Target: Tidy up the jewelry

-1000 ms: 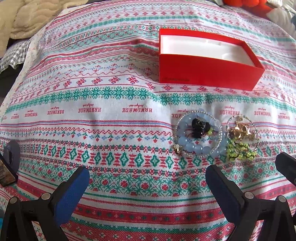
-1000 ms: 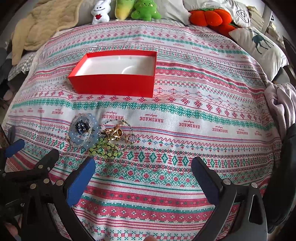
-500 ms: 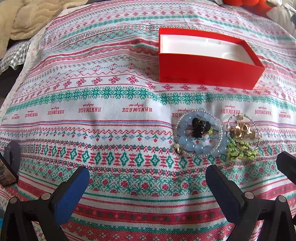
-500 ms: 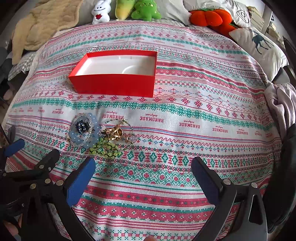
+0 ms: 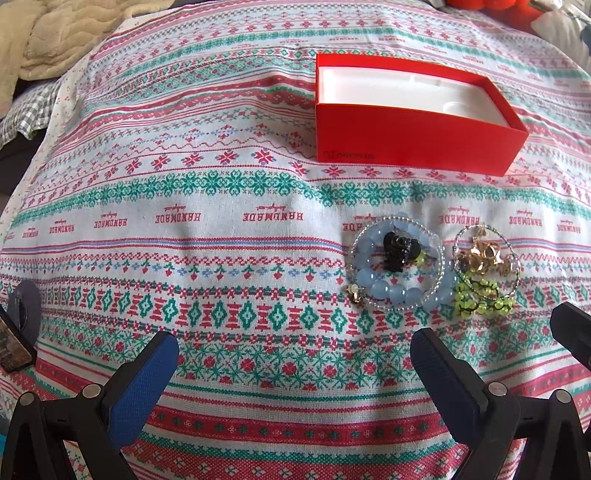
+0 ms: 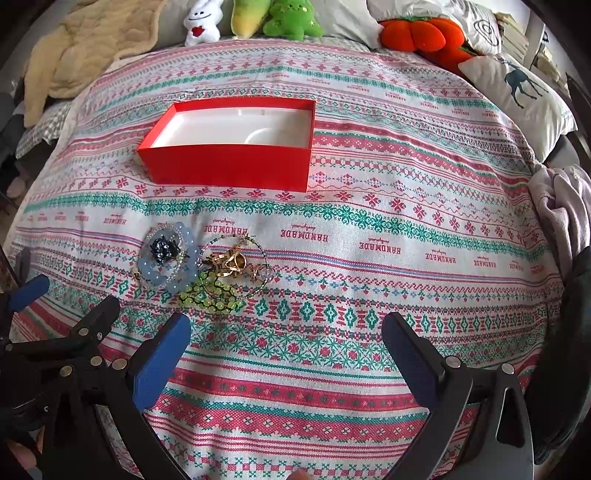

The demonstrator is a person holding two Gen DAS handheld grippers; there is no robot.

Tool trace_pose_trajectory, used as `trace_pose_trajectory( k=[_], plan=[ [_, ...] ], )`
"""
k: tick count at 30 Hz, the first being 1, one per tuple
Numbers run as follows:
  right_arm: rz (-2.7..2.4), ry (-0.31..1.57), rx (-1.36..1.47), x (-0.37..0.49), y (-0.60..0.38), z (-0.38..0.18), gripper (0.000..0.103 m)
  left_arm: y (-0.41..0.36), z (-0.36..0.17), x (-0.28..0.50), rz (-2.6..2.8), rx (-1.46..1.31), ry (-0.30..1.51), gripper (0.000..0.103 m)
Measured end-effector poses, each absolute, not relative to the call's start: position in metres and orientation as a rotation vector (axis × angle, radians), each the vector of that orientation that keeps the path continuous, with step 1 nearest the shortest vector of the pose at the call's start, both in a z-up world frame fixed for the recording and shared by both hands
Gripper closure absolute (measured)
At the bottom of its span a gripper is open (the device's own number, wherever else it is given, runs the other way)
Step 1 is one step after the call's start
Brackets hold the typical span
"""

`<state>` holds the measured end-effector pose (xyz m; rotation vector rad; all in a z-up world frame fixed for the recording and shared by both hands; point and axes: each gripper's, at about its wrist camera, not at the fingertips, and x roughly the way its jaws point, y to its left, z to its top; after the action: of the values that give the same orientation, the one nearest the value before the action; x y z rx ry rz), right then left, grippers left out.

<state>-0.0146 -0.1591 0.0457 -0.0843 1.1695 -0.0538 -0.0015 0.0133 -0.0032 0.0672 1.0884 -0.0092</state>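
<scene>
Red cardboard box (image 5: pixel 413 146), white-lined, beyond beaded bracelets (image 5: pixel 397 269) on woven bedspread (image 5: pixel 221 236); both tools (image 5: pixel 293 373) (image 6: pixel 286 354) spread, empty; plush toys (image 6: pixel 291 20) only right view.

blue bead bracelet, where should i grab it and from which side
Probably pinch the blue bead bracelet at its near arc, coming straight down with the open left gripper. It lies flat, that arc is bare, and the green beads crowd its right.

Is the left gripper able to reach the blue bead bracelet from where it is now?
Probably yes. The left gripper is open, and the blue bead bracelet lies just ahead, slightly to its right, on the cloth. Nothing stands between them.
</scene>
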Motion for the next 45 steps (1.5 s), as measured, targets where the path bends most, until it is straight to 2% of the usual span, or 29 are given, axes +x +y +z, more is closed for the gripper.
trace_pose_trajectory(
  k=[25,31,34,40,42,45],
  plan=[
    [-0.069,1.153,-0.119,-0.01,-0.162,0.051,0.0,0.019,0.002,0.002,-0.009,0.09,1.069,0.0],
    [-0.036,1.2,-0.032,0.005,-0.174,0.053,0.0,0.022,0.003,0.02,-0.113,0.044,1.115,0.001],
    [-0.024,1.235,-0.011,0.012,-0.178,0.047,0.0,0.032,0.005,0.035,-0.145,-0.021,1.136,0.01],
    [-0.003,1.271,-0.009,0.026,-0.182,0.04,0.0,0.04,-0.003,0.057,-0.236,-0.14,1.181,0.034],
    [-0.004,1.275,0.001,0.03,-0.185,0.039,0.0,0.04,-0.005,0.063,-0.276,-0.175,1.195,0.052],
    [-0.008,1.286,0.022,0.034,-0.19,0.037,0.0,0.035,-0.008,0.068,-0.318,-0.186,1.209,0.069]
  ],
)
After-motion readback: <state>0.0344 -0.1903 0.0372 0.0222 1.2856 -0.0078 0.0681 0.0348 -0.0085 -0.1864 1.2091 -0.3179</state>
